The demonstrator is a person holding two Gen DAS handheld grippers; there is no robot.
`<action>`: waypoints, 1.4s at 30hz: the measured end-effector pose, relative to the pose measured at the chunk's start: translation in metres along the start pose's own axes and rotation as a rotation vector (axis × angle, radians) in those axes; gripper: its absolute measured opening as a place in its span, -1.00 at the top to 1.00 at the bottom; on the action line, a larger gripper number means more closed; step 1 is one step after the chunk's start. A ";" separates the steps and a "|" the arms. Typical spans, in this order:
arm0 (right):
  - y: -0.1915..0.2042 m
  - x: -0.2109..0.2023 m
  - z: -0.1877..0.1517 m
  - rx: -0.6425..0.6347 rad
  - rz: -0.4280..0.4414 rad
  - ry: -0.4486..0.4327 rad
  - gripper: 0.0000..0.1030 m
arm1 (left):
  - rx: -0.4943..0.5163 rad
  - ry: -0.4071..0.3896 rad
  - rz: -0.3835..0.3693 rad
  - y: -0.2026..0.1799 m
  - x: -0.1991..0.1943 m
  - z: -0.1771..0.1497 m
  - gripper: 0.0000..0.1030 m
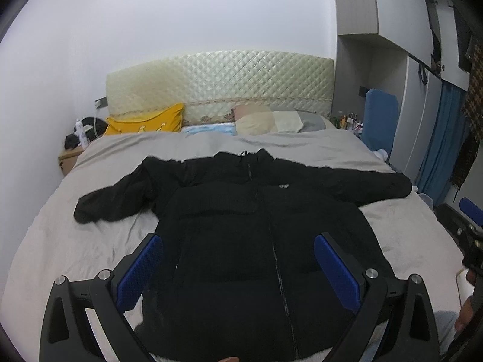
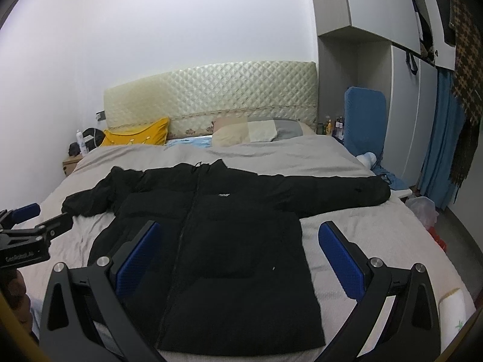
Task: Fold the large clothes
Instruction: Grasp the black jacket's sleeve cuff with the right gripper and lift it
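A black puffer jacket lies flat and front-up on the grey bedspread, zipped, collar toward the headboard and both sleeves spread out sideways. My left gripper hovers open above the jacket's lower body, nothing between its blue pads. My right gripper is open too, above the jacket's right hem side, with its right pad over bare bedspread. Each gripper shows at the edge of the other's view, the right gripper and the left gripper.
Pillows line the headboard: a yellow cushion and beige-grey pillows. A bedside table with a bottle stands at the left. A blue padded board, wardrobe, hanging clothes and a plastic bag are at the right.
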State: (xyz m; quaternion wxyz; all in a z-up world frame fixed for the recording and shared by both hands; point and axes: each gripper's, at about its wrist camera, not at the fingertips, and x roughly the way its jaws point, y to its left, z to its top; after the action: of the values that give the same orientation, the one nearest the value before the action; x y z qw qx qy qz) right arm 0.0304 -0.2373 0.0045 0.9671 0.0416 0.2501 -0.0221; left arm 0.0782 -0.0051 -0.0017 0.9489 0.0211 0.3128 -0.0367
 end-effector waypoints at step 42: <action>-0.471 0.373 -0.044 0.835 -0.159 0.100 -0.77 | -0.209 0.070 0.026 0.053 0.238 -0.018 -0.97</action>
State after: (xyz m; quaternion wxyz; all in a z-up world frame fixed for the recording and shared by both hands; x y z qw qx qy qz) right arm 0.3056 -0.7104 -0.2477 0.8493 0.4110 0.2687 -0.1938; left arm 0.2632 0.0352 -0.1568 0.9348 -0.0724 0.3475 0.0094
